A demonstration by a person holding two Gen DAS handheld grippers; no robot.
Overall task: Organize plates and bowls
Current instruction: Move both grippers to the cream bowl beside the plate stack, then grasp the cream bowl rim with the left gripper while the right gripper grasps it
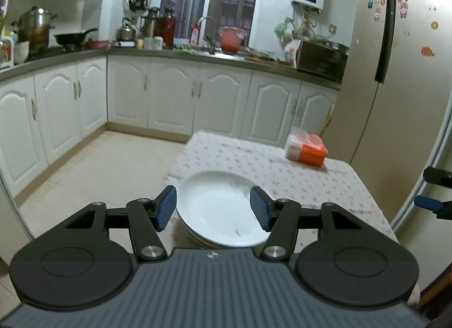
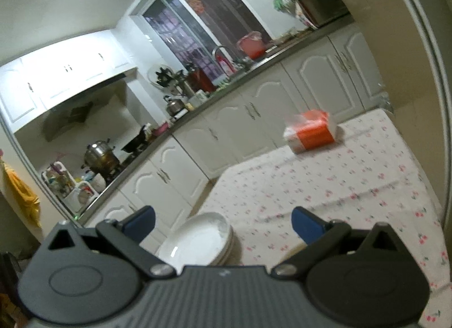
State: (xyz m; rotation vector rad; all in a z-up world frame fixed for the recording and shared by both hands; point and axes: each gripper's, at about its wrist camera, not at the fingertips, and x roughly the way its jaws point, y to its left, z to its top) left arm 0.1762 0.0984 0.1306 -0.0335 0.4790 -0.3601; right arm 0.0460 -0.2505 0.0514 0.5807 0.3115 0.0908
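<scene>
White plates (image 1: pixel 217 209) already stacked just ahead of the left gripper (image 1: pixel 213 209); both grippers' jaws spread, nothing gripped. No bowls spotted.

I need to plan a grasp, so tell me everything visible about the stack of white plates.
The stack of white plates looks like glossy ceramic: several shallow, deep-welled plates nested upright, rims showing as layers. It sits near the corner of the table with the floral cloth. The top plate holds nothing. The left gripper hangs open above it; no fingers visibly touch it.
</scene>
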